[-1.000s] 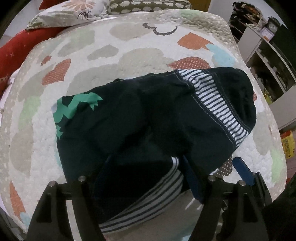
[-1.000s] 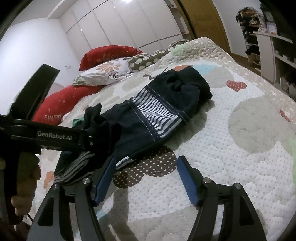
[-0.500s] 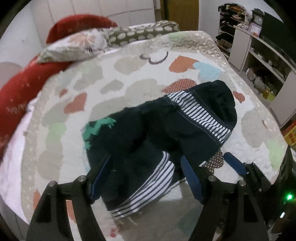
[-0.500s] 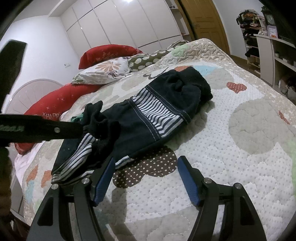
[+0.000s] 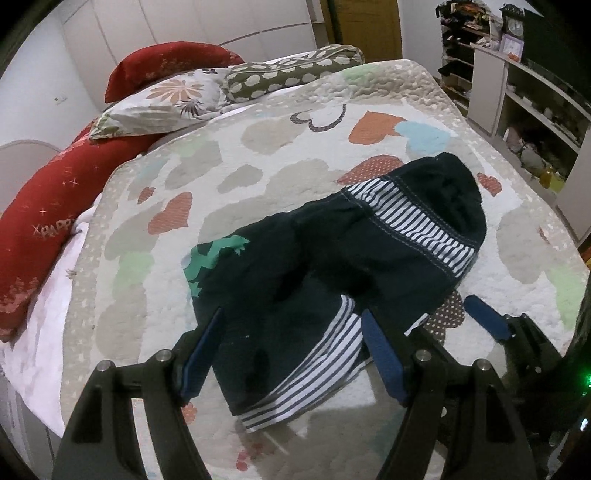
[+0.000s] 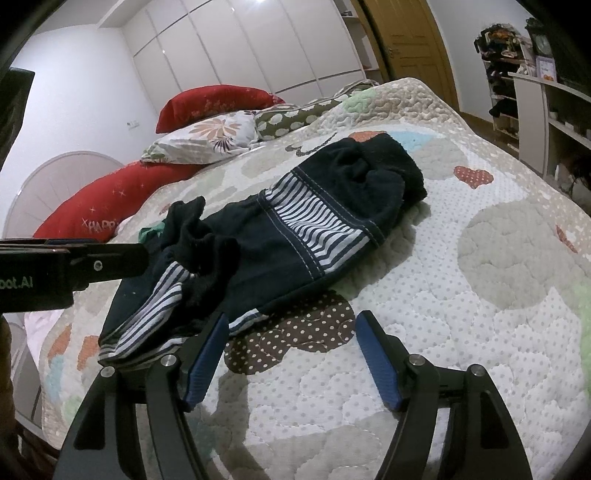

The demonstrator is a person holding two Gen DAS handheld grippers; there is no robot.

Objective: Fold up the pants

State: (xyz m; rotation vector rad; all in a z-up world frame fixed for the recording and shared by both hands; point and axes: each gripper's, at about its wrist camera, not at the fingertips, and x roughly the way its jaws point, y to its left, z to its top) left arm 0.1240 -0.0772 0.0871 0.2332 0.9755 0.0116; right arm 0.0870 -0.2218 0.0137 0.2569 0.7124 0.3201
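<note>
Dark navy pants [image 5: 332,258] with white striped bands and a green patch lie crumpled on the quilted bed [image 5: 258,166]; they also show in the right wrist view [image 6: 280,240]. My left gripper [image 5: 291,347] is open and empty, held above the near striped leg end. My right gripper [image 6: 291,350] is open and empty, low over the quilt beside the pants' near edge. The right gripper's blue fingers [image 5: 484,321] show at the lower right of the left wrist view. The left gripper's body [image 6: 66,266] shows at the left of the right wrist view.
Red pillows [image 5: 48,221], a floral pillow [image 5: 162,99] and a dotted bolster [image 5: 288,70] lie at the head of the bed. White shelves [image 5: 532,96] stand to the right. A wardrobe [image 6: 236,48] and a door [image 6: 406,33] are behind.
My left gripper has let go of the leg end and pulled back and up; the leg end now lies dropped on the pants. My right gripper has barely moved.
</note>
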